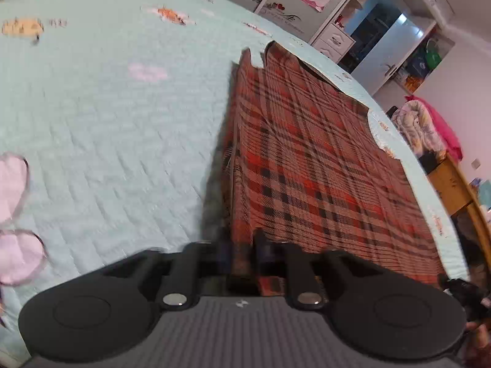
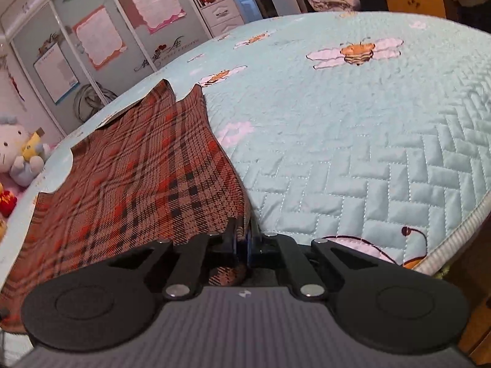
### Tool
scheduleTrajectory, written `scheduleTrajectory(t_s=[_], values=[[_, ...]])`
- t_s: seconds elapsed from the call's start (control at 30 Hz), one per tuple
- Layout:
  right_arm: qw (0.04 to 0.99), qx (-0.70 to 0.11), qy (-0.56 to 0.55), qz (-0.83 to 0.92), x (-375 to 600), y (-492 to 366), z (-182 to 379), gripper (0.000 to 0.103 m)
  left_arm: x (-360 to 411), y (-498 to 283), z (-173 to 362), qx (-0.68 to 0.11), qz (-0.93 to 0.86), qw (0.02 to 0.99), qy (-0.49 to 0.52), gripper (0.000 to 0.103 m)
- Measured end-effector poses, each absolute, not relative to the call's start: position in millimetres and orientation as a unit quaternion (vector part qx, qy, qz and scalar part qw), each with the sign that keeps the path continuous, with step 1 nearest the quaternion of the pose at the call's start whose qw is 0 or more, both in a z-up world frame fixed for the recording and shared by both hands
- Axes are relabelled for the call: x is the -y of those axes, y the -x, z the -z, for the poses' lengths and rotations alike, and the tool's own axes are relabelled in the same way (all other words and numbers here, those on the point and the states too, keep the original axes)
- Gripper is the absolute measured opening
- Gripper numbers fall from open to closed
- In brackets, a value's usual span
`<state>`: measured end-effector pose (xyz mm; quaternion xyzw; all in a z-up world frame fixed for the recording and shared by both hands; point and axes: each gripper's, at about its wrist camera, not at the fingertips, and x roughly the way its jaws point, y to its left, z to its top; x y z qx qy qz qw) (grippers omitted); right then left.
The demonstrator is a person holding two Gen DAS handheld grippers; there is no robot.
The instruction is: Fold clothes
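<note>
A red, brown and black plaid garment [image 1: 307, 159] lies flat on a pale blue quilted bedspread [image 1: 107, 122] printed with bees and flowers. My left gripper [image 1: 241, 242] sits at the garment's near left edge. Its jaws stand a little apart with the fabric edge between them, and the pads do not clearly press on it. In the right wrist view the same plaid garment [image 2: 138, 168] spreads to the left over the bedspread [image 2: 353, 153]. My right gripper [image 2: 244, 233] is shut on the garment's near right corner, with a bunch of fabric pinched between its fingers.
The bed's piped edge [image 2: 454, 233] curves close on the right. Wardrobe doors with posters [image 2: 101, 36] and white drawers [image 1: 334, 38] stand beyond the bed. Plush toys [image 2: 15, 150] sit at the left. A pile of bedding [image 1: 417, 128] rests on a wooden cabinet [image 1: 454, 184].
</note>
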<state>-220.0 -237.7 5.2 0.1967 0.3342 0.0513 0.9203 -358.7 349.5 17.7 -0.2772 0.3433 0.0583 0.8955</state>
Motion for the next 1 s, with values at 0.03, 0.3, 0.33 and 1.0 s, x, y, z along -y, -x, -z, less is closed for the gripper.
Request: scheduleTrajectory(t_s=[0.03, 0.3, 0.33, 1.0], values=[[0.920, -0.335, -0.198, -0.050, 238.9, 220.0, -6.5, 0.006, -351.2, 359.7, -20.4, -0.339, -0.067, 0.898, 0.271, 0.043], [0.946, -0.293, -0.140, 0.021, 221.0, 228.3, -37.7, 0.024, -363.9, 353.2, -61.4, -0.263, -0.115, 0.928, 0.239, 0.042], [0.953, -0.277, -0.117, 0.021, 211.1, 228.8, -45.0, 0.024, -359.8, 341.8, -67.9, -0.259, -0.095, 0.935, 0.222, 0.043], [0.843, -0.337, -0.281, -0.312, 54.9, 38.3, -10.9, 0.035, -406.6, 100.4, -22.2, -0.271, 0.010, 0.932, 0.242, 0.058]])
